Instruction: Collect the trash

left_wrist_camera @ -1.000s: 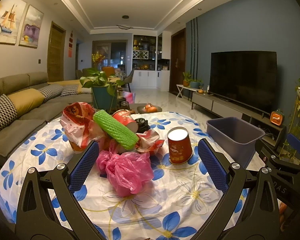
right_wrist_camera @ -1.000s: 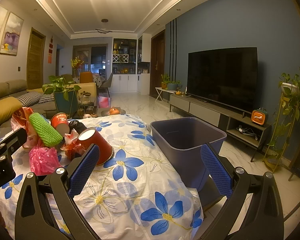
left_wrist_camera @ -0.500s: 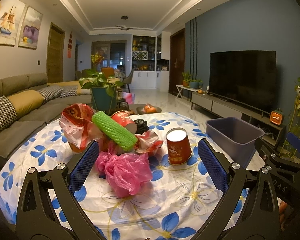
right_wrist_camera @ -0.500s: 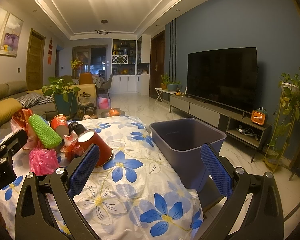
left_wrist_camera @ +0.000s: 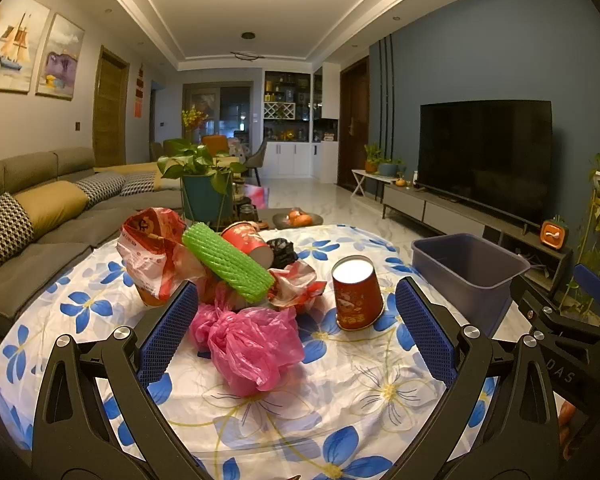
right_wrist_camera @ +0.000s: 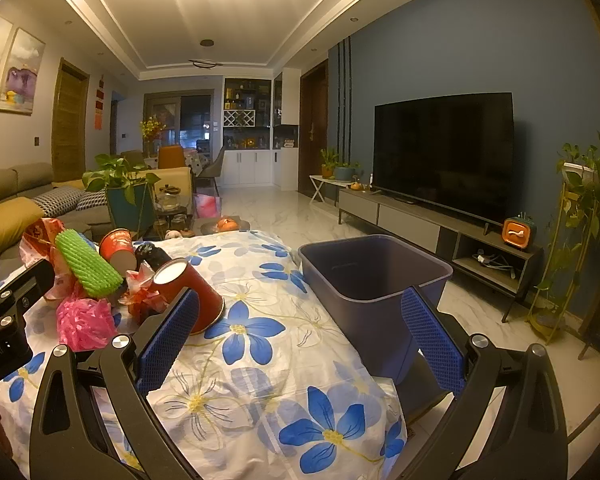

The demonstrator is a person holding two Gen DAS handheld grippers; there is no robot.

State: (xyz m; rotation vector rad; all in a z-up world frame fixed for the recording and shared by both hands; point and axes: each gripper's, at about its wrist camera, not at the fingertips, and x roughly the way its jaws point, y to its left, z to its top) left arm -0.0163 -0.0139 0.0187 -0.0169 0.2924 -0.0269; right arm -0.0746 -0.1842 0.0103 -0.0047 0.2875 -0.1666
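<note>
- Covering the table (left_wrist_camera: 340, 408) was a smooth, wrinkled white cloth printed with blue flowers; its near and right parts lay bare, and the cloth draped over the right edge.
- A blue-grey plastic bin (right_wrist_camera: 374, 276), rectangular with rounded corners and an open top, stood just beside the table's right edge, its inside showing nothing.
- The trash sat heaped on the table's far left: a crinkled red-and-white bag (left_wrist_camera: 151, 252), a green foam net sleeve (left_wrist_camera: 227, 266) shaped like a ribbed cylinder lying tilted across the heap, and a crumpled pink plastic bag (left_wrist_camera: 251, 344) at the near edge of the pile.
- A red paper cup (left_wrist_camera: 358, 298) stood upside down, apart from the heap on its right, with open cloth around it; a second red cup (left_wrist_camera: 245, 238) lay on its side behind the sleeve, beside a small black wad (left_wrist_camera: 281, 246).
- The left gripper (left_wrist_camera: 295, 328) hovered over the near cloth, jaws spread wide, blue ridged pads either side of the pink bag and upturned cup, touching neither.
- The right gripper (right_wrist_camera: 300, 340) hung near the table's right edge, jaws spread and holding nothing, one pad before the upturned cup, the other before the bin.
</note>
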